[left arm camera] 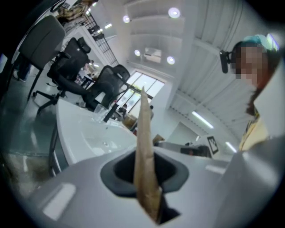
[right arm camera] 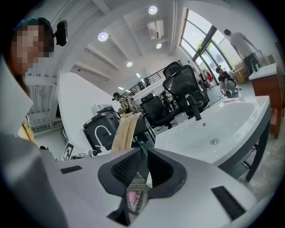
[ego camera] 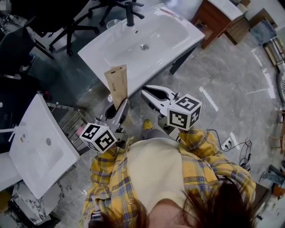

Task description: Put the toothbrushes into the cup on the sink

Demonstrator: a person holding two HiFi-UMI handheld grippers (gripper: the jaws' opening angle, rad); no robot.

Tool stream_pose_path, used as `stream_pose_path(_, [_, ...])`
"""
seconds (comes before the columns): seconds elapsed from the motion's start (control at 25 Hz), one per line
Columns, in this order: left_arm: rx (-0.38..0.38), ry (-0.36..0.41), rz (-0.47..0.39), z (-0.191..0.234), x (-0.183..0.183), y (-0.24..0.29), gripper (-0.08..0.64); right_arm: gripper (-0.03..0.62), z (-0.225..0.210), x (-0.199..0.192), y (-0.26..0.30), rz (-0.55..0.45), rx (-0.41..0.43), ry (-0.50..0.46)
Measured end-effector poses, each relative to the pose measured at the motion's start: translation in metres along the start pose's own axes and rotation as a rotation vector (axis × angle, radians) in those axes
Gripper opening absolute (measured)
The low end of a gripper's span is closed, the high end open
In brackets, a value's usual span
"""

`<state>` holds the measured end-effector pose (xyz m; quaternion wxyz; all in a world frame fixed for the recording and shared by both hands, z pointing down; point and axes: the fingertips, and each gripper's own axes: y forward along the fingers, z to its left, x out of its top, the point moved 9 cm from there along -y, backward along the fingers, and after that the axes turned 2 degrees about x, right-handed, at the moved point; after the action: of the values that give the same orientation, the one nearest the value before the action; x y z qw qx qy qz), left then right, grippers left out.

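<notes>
My left gripper (ego camera: 117, 107) is shut on the lower end of a flat brown cardboard toothbrush pack (ego camera: 118, 83), held upright just in front of the sink's near edge. In the left gripper view the pack (left arm camera: 144, 142) stands edge-on between the jaws of that gripper (left arm camera: 149, 180). My right gripper (ego camera: 149, 94) hovers beside it to the right, open by a narrow gap with nothing in it (right arm camera: 141, 171). The white sink (ego camera: 151, 42) carries a black faucet (ego camera: 130, 12) and a clear cup (ego camera: 115, 25) at its far left corner. No bare toothbrush shows.
A second white basin (ego camera: 40, 147) lies on the floor at the left, with a wire rack (ego camera: 73, 124) beside it. Black office chairs (ego camera: 67, 22) stand behind the sink. A wooden cabinet (ego camera: 218, 15) is at the far right, and cables (ego camera: 236, 147) trail on the floor.
</notes>
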<state>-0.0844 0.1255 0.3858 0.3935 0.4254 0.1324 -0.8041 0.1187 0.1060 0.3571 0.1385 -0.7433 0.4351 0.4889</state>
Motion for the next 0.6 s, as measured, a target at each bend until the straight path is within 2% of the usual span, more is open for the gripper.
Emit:
stream_pose_path(0.28, [0.031, -0.007, 0.019, -0.002, 0.013, 0.044, 0.054, 0.017, -0.046, 0.026, -0.001, -0.016, 0.040, 0.018])
stream_pose_path(0.6, [0.055, -0.057, -0.006, 0.009, 0.018, 0.068, 0.055, 0.017, -0.070, 0.031, 0.017, 0.017, 0.092, 0.030])
